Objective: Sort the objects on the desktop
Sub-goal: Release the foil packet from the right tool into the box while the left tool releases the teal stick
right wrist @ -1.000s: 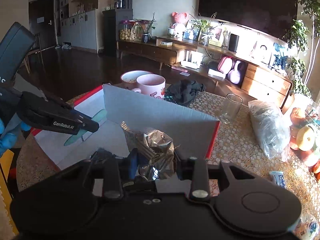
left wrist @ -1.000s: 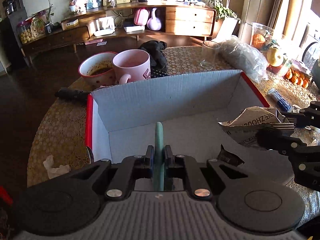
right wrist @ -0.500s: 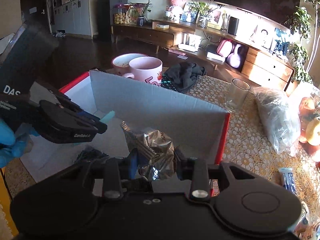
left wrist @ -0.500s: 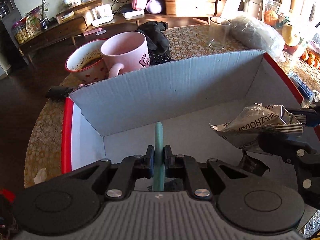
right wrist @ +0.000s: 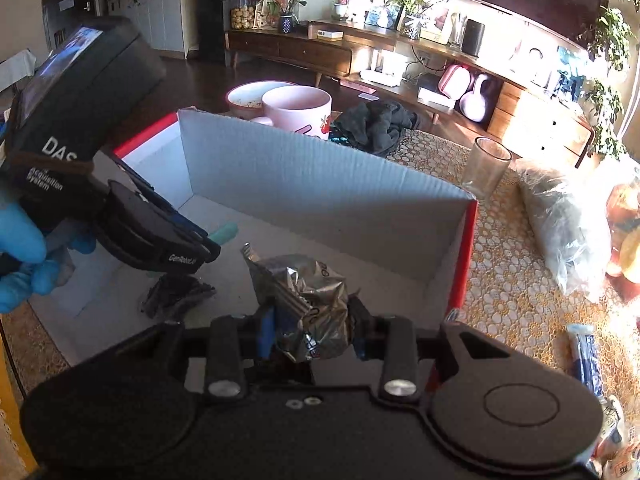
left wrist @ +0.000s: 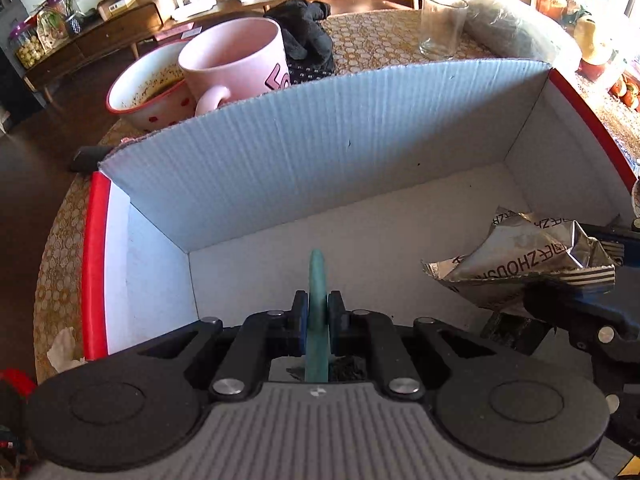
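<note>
A white cardboard box (left wrist: 360, 128) with red outer edges stands open on the table, also seen as the box (right wrist: 320, 184) in the right wrist view. My left gripper (left wrist: 318, 312) is shut on a thin teal strip (left wrist: 317, 280) and hangs over the box's near left part. In the right wrist view that left gripper (right wrist: 208, 244) shows the teal strip (right wrist: 224, 233) poking out. My right gripper (right wrist: 310, 326) is shut on a crumpled silver foil wrapper (right wrist: 312, 296), held above the box floor. The wrapper (left wrist: 528, 256) shows at right in the left wrist view. A dark crumpled scrap (right wrist: 176, 294) lies inside the box.
Behind the box stand a pink mug (left wrist: 236, 64), a red-rimmed bowl (left wrist: 140, 88), a black cloth (left wrist: 304, 32) and a clear glass (left wrist: 442, 24). A clear plastic bag (right wrist: 560, 232) and a blue packet (right wrist: 584, 356) lie right of the box. A blue-gloved hand (right wrist: 20, 256) holds the left gripper.
Both grippers have come down and forward over the box, which now fills more of each view. The teal strip and the foil wrapper stay held.
</note>
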The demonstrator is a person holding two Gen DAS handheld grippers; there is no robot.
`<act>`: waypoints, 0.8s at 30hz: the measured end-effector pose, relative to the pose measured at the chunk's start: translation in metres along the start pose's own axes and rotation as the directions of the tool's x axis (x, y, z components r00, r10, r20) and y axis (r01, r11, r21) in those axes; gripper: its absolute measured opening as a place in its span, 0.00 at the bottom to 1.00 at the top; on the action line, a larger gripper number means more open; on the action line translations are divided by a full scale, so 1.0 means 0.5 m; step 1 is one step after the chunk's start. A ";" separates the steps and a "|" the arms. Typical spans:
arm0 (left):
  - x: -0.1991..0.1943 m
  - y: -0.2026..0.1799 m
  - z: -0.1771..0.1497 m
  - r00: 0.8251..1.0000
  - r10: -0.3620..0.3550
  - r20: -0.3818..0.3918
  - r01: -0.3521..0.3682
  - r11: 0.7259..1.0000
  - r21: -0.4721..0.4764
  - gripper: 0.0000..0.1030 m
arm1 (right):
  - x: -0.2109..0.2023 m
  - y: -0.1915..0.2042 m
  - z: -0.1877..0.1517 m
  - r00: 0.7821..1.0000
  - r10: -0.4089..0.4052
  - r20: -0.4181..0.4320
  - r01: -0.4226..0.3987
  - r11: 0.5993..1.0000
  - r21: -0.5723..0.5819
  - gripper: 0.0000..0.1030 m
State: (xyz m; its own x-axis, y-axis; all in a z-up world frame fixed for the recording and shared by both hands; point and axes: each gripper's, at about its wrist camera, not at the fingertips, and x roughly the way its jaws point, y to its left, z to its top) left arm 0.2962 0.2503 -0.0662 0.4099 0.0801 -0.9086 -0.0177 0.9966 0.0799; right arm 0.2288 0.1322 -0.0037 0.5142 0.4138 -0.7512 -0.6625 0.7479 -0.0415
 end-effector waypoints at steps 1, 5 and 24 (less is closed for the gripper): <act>0.003 0.000 0.002 1.000 -0.001 -0.011 0.001 1.000 -0.002 0.09 | -0.001 0.000 0.001 1.000 0.002 -0.002 -0.002 1.000 -0.002 0.37; 0.004 0.001 0.003 1.000 0.000 -0.027 -0.001 1.000 -0.013 0.09 | -0.004 0.000 0.001 1.000 0.013 0.006 -0.013 1.000 0.006 0.40; -0.083 0.003 -0.022 0.999 -0.030 0.030 0.033 0.992 -0.118 0.26 | -0.101 -0.016 -0.022 0.996 0.030 0.084 -0.033 0.999 0.025 0.59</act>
State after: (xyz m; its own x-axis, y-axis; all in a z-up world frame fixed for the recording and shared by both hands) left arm 0.2688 0.2488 -0.0328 0.4378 0.0495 -0.8977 -0.1118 0.9937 0.0003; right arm 0.2021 0.0997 0.0274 0.5377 0.4785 -0.6942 -0.6652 0.7467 -0.0006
